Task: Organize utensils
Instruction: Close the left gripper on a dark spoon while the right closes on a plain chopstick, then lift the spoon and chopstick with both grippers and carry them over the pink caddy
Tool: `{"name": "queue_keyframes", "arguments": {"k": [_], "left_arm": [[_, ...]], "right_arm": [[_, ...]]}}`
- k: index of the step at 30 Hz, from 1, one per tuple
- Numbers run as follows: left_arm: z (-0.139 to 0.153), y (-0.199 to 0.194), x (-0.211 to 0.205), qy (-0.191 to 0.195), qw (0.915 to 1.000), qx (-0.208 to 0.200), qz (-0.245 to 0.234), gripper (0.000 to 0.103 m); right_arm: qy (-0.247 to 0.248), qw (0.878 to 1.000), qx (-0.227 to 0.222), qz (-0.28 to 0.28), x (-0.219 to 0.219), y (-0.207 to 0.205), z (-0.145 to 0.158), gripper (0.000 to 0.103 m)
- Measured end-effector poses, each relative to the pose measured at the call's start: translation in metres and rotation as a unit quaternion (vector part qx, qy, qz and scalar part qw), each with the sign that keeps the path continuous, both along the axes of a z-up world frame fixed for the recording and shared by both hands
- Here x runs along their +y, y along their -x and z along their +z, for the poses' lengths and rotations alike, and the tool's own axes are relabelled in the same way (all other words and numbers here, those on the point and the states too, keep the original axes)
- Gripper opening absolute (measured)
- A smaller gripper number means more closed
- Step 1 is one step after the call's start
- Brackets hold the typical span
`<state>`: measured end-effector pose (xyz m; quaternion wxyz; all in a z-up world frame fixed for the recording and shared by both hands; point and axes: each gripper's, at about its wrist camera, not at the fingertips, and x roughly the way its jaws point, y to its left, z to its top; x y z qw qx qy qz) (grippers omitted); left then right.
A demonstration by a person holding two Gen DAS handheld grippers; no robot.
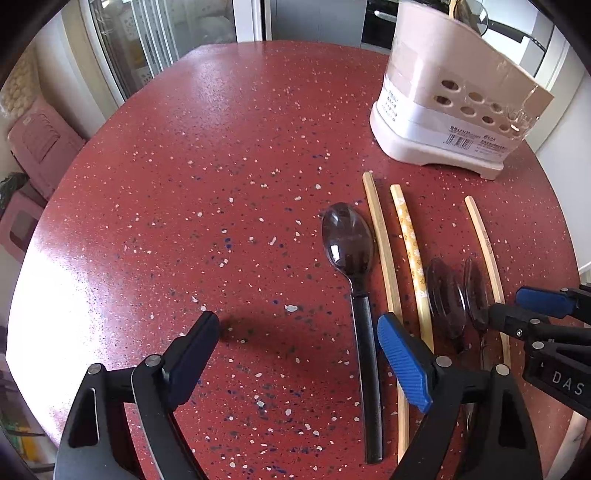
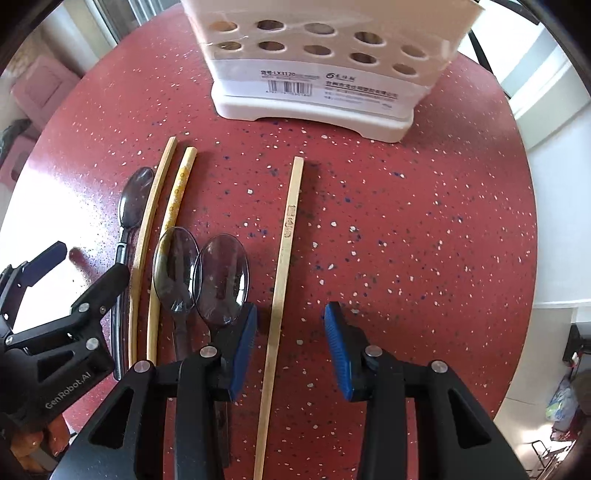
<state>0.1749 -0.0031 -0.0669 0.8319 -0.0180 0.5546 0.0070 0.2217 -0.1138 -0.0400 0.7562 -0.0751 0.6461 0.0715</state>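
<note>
On the red speckled table (image 1: 184, 184) lie three dark spoons and three wooden chopsticks. In the left wrist view the black-handled spoon (image 1: 349, 251) lies between my open left gripper's (image 1: 299, 354) fingers, nearer the right one. Beside it lie a plain chopstick (image 1: 384, 258) and a flowered chopstick (image 1: 412, 254). In the right wrist view my right gripper (image 2: 290, 347) is open, straddling a lone chopstick (image 2: 284, 258). Two clear dark spoons (image 2: 221, 280) lie just left of its left finger. The pink-white utensil holder (image 2: 314, 70) stands beyond; it also shows in the left wrist view (image 1: 450, 99).
The holder has a spoon (image 1: 471, 14) standing in it. The table edge curves round on the right (image 2: 532, 221). Pink stools (image 1: 40, 147) stand on the floor to the left.
</note>
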Motion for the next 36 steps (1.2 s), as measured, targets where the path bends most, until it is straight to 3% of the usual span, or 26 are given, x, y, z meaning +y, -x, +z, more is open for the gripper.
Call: {"name": "queue_keyframes", "arguments": {"k": [3,7,8,10,11,19,23,31,36], "left_arm": [[0.002,-0.006,-0.006,-0.002,0.9999,0.003,-0.010,0.102],[0.006,-0.012,-0.015,-0.003,0.9995,0.017,-0.027,0.092],[0.007,-0.014,-0.017,-0.004,0.9993,0.020,-0.031,0.089],[0.011,-0.015,-0.024,-0.005,0.9989,0.026,-0.038,0.083],[0.012,-0.016,-0.027,-0.006,0.9985,0.030,-0.045,0.078],[0.017,-0.023,-0.050,-0.007,0.9950,0.049,-0.087,0.042],[0.018,-0.016,-0.049,0.002,0.9960,0.032,-0.083,0.041],[0.033,0.026,-0.036,0.021,0.9976,-0.038,-0.053,0.041],[0.051,0.046,-0.023,0.065,0.9941,-0.077,-0.039,0.041]], "right_arm": [[-0.001,1.000,0.001,0.007,0.006,0.000,0.000,0.040],[-0.007,1.000,0.003,0.016,0.004,0.001,-0.003,0.035],[-0.009,1.000,0.003,0.020,-0.002,0.006,-0.001,0.032],[-0.014,0.999,0.004,0.028,-0.004,0.008,-0.002,0.011],[-0.017,0.999,0.004,0.030,-0.005,0.010,-0.002,0.008],[-0.081,0.996,-0.007,0.029,-0.035,0.025,0.002,0.006],[-0.114,0.993,-0.019,0.024,-0.055,0.031,0.007,0.006],[-0.182,0.982,-0.051,0.030,-0.097,0.049,0.027,0.006],[-0.206,0.975,-0.072,0.038,-0.121,0.054,0.038,0.006]]}}
